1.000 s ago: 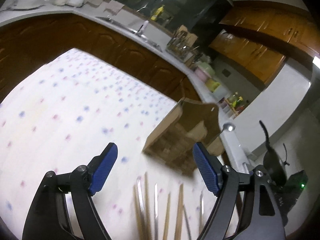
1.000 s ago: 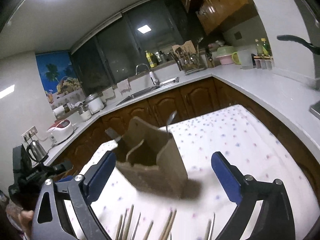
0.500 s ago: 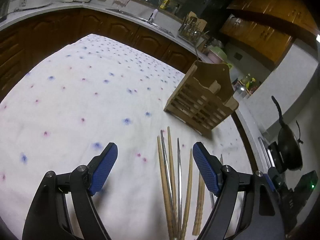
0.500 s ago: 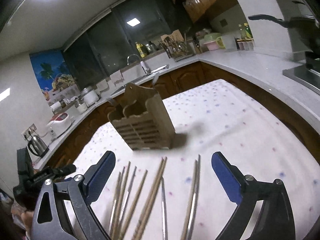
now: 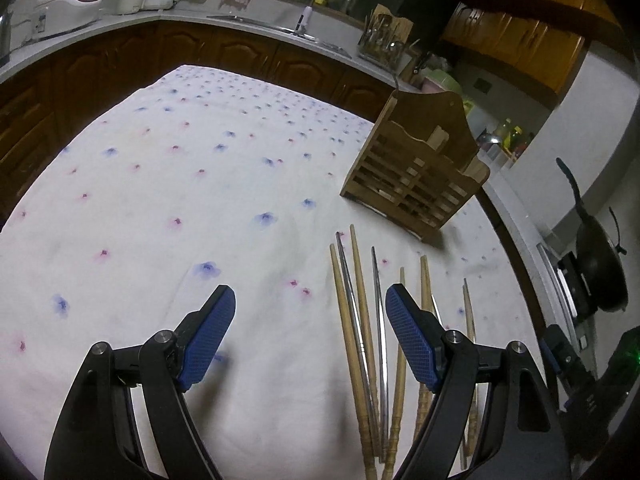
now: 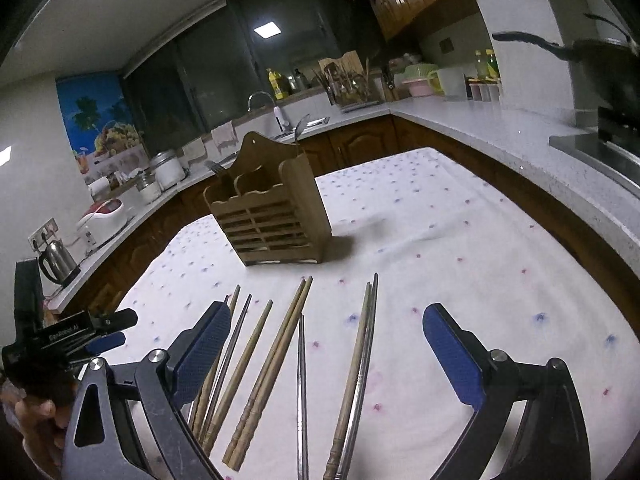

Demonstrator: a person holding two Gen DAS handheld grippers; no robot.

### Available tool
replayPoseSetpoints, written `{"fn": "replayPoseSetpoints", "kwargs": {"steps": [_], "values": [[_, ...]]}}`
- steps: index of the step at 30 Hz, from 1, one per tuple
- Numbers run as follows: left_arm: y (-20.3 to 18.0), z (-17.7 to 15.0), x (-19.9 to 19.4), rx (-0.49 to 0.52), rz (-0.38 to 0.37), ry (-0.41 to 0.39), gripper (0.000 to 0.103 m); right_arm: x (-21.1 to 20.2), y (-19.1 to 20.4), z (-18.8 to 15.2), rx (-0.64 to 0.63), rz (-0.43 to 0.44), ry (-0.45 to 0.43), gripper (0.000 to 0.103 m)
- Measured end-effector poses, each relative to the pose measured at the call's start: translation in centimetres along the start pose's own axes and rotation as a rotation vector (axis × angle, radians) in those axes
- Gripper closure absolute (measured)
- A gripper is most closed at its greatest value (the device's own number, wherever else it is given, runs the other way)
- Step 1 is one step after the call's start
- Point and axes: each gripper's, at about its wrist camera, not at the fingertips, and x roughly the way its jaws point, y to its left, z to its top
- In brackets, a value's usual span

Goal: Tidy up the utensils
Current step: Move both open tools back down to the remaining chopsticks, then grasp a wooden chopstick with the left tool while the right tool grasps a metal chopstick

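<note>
Several wooden and metal chopsticks [image 5: 362, 332] [image 6: 280, 348] lie side by side on a white dotted tablecloth [image 5: 180, 184]. Beyond them stands a slatted wooden utensil holder [image 5: 420, 176] [image 6: 272, 216], with a fork and a spoon handle sticking out of it. My left gripper [image 5: 308, 336] hangs open above the cloth, its right finger over the chopstick row. My right gripper [image 6: 328, 354] is open too, and most of the chopsticks lie below the span of its fingers. Neither holds anything. The left gripper also shows at the left edge of the right wrist view.
Dark wood cabinets and a white counter wrap around the table. On the counter are a rice cooker [image 6: 106, 216], a kettle [image 6: 58, 262], a sink with faucet [image 6: 276, 112] and a utensil rack [image 5: 384, 40]. A black pan [image 5: 596, 264] sits on a stove at the right.
Both grippers have tipped down and sunk toward the table. The chopsticks, only at the lower edge a second ago, now lie in full view under the fingers. The holder sits farther up in both views.
</note>
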Motion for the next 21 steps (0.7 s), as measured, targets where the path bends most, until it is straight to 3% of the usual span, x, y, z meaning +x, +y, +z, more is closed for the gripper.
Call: {"fn": "replayPoseSetpoints", "kwargs": {"steps": [7,13,21], "values": [[-0.4,0.0,0.9,0.019,0.023,0.032,0.024,0.6,0.3,0.0,-0.006,0.015,0.03,0.009],[-0.9,0.2,2.3,0.041,0.043,0.083,0.027,2.0,1.2,-0.4,-0.038,0.031,0.097,0.033],[-2.4,0.8,6.3,0.094,0.046,0.219,0.056,5.3,1.5,-1.5,-0.059,0.032,0.237,0.065]]}}
